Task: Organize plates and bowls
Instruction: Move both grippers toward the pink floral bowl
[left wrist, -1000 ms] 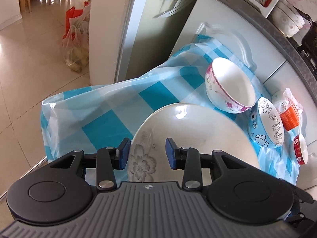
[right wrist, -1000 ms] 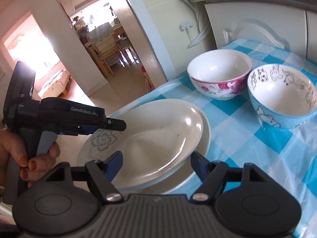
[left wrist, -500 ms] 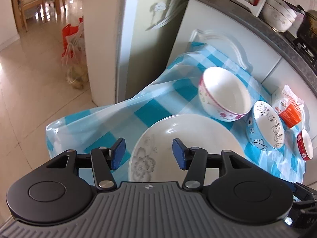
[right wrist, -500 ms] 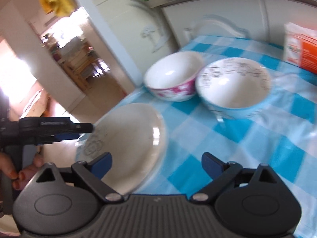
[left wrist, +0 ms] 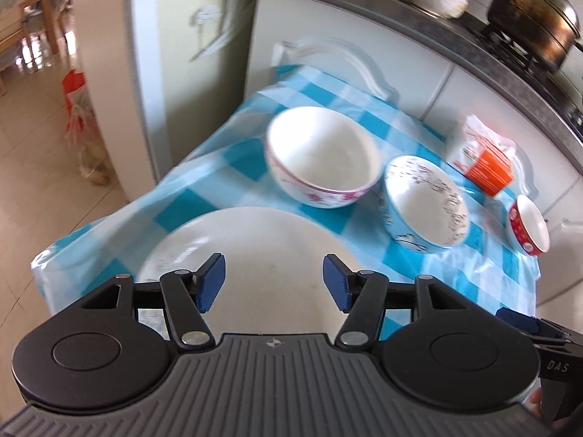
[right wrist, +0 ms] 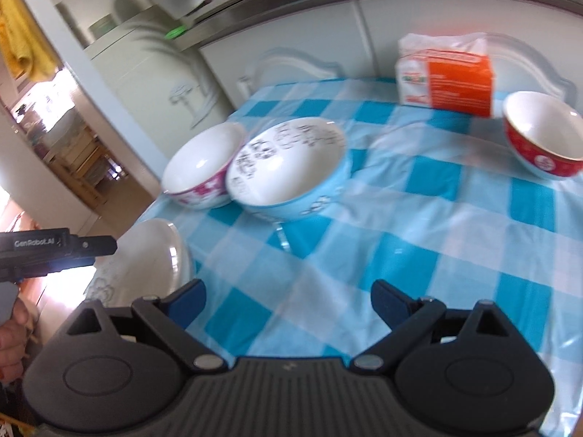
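With the white plates [left wrist: 255, 244] lying stacked at the near left corner of the checked tablecloth [right wrist: 419, 218], the step in hand appears to be gathering the bowls, judged from how both tools stand. The left gripper [left wrist: 271, 278] hovers above the plate stack with its jaws opening and nothing between them; keep it clear of the plate rim. Beyond the plates stands the pink-flowered bowl [left wrist: 322, 160], touching or just beside the blue cartoon bowl [right wrist: 288, 167] to its right. Because these two crowd each other, approach the blue bowl from its free right-hand rim, one finger inside and one outside the wall, and lift straight up so that it does not drag its neighbour. The right gripper [right wrist: 288, 300] stands with jaws wide apart and empty over bare cloth, near the blue bowl. Farther right, the red bowl [right wrist: 539, 138] sits well apart beside the orange-and-white packet [right wrist: 448, 73]; nest it last, being the smallest.
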The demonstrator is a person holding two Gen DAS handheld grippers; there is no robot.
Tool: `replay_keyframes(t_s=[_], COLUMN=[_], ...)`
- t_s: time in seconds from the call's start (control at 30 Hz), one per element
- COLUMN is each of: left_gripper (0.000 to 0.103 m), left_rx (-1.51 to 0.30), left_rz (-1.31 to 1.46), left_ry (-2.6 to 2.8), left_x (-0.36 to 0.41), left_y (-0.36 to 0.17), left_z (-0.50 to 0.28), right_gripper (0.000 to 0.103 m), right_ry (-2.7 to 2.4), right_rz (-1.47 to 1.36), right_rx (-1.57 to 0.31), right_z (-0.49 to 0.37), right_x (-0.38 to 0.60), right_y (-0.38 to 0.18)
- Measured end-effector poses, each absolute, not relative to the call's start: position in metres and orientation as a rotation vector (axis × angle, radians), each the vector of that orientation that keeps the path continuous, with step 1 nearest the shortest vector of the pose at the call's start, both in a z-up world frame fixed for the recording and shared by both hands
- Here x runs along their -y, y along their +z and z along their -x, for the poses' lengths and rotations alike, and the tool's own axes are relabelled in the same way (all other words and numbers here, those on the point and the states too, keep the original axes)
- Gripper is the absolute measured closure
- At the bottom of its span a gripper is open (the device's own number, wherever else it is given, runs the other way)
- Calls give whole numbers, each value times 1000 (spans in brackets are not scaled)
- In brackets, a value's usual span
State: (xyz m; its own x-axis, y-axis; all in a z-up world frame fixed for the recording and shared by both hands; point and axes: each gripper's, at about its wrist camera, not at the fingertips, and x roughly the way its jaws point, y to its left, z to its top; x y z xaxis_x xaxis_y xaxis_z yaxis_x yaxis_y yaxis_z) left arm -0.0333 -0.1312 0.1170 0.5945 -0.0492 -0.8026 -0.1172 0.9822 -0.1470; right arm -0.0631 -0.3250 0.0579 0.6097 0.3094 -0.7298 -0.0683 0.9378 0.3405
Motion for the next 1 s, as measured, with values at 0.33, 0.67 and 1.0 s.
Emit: replay_keyframes(t_s=[0.33, 0.67, 1.0], left_gripper=[14, 3, 0], left_rx=[-949, -979, -1000], left_rz=[150, 139, 119], left_ry=[-58, -91, -85], left_x=[184, 223, 237], left_y=[116, 99, 84], left_z=[26, 10, 0], right_gripper=[6, 1, 1], right_ry=[101, -40, -121], right_rz=[-314, -327, -301], right_rx=[-857, -854, -858], right_z=[75, 78, 78], right_x=[369, 411, 434], right_y=[56, 48, 38])
